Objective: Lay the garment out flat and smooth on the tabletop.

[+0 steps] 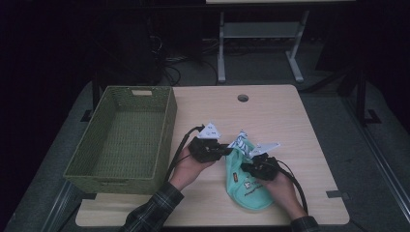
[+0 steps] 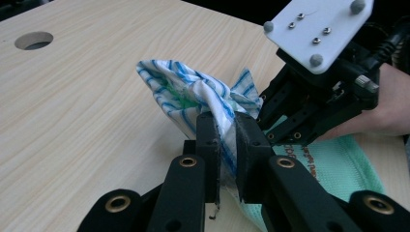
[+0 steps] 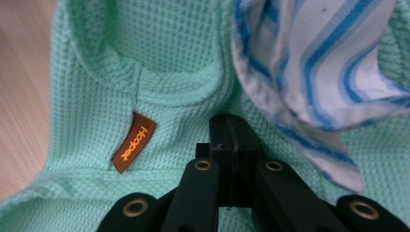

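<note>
The left gripper [image 2: 226, 145] is clamped on the blue-striped cloth [image 2: 193, 94], lifted above the mint waffle garment [image 3: 169, 63], which the right gripper [image 3: 234, 140] pins to the table [image 1: 270, 111] with jaws pressed together. Nothing lies in the green basket [image 1: 167, 121] yet; I'd judge the sorting barely begun.

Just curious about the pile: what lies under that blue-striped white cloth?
Under the blue-striped white cloth lies a mint-green waffle-knit garment on the light wooden table. Whether anything lies beneath the garment cannot be seen.
</note>
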A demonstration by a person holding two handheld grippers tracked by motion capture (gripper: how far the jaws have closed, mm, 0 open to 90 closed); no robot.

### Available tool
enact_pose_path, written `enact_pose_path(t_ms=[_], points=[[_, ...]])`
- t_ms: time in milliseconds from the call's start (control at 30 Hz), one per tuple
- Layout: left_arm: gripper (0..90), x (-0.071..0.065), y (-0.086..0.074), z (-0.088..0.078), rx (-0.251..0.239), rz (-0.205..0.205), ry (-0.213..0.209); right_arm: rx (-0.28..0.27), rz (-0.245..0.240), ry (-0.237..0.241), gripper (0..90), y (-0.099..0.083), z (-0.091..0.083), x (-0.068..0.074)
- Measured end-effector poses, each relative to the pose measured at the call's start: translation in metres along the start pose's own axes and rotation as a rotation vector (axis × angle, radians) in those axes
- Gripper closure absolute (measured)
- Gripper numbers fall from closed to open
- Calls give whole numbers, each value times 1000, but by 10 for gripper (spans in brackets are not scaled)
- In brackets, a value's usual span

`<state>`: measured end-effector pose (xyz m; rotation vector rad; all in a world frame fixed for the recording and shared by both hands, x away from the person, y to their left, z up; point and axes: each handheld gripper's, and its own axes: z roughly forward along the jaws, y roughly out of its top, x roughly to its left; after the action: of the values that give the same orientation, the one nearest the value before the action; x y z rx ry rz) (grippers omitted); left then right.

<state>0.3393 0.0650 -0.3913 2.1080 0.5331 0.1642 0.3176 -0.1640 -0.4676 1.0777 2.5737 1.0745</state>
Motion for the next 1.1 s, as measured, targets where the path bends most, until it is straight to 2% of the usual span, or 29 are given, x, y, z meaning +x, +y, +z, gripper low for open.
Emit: enact_pose_path(t_ms=[100,333,467,533,700,833,967,1100], points=[[816,4,-1,-1,0,-6,20,-1,-8,0,897,0,-4,-2],[816,18,-4,-8,0,-44,92,-56,14,-7,897,-11,-35,-4],[816,26,-5,-15,-12,-78,128,-49,19,-22,897,-24,-50,-3],[816,28,-5,-17,-12,-78,138,-43,27,-21,897,-30,-53,-4],[816,31,-5,-18,-12,-76,143,7,34,-2,897,-42,-52,-1],[815,30,-5,-18,-3,-72,135,48,12,9,896,-44,-44,2],[814,29,-5,-18,-7,-68,113,48,10,13,897,-42,-43,3],[813,26,-4,-17,-5,-45,91,53,3,6,897,-41,-43,4]])
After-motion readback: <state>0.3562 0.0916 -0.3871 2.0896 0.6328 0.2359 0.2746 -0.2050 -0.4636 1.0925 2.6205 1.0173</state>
